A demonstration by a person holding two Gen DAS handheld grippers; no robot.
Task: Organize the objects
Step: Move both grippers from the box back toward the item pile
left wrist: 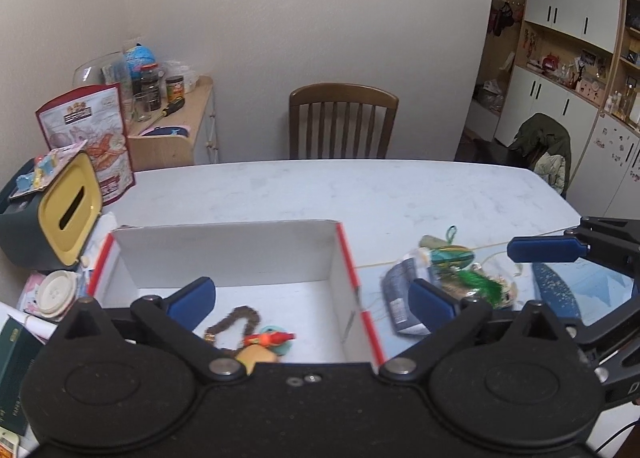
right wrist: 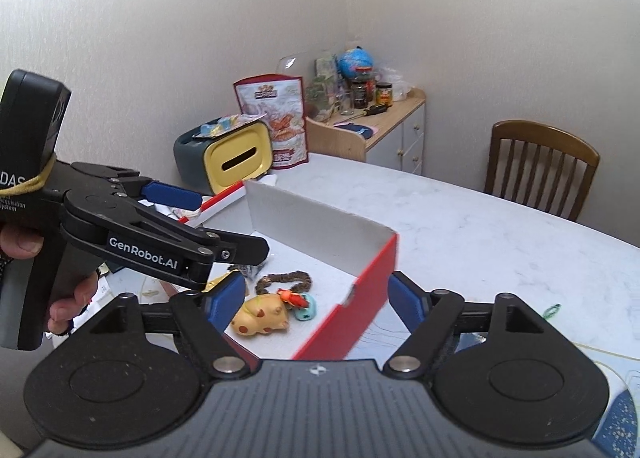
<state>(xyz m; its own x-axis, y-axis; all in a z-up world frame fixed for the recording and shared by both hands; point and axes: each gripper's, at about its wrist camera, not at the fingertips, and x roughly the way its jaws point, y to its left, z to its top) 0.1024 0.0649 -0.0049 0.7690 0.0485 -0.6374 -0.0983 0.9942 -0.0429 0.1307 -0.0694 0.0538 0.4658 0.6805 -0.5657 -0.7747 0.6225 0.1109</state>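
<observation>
A white box with red edges (left wrist: 344, 258) (right wrist: 360, 282) stands on the table. Inside lie a brown bead loop (left wrist: 234, 322) (right wrist: 286, 280), an orange and teal toy (left wrist: 272, 339) (right wrist: 298, 302) and a yellow spotted toy (right wrist: 262, 320). My left gripper (left wrist: 312, 302) is open and empty, straddling the box's right wall. My right gripper (right wrist: 316, 298) is open and empty above the box's near red wall; it also shows at the right of the left wrist view (left wrist: 544, 250). A pile of small items with a green feathery piece (left wrist: 476, 282) and a grey packet (left wrist: 400, 298) lies right of the box.
A dark tissue box with a yellow face (left wrist: 70, 206) (right wrist: 236, 158) and a red-edged pouch (left wrist: 96, 130) stand at the left. A white round lid (left wrist: 56, 292) lies by the box. A wooden chair (left wrist: 344, 122) stands behind the marble table (left wrist: 360, 194). A side shelf holds jars (left wrist: 152, 90).
</observation>
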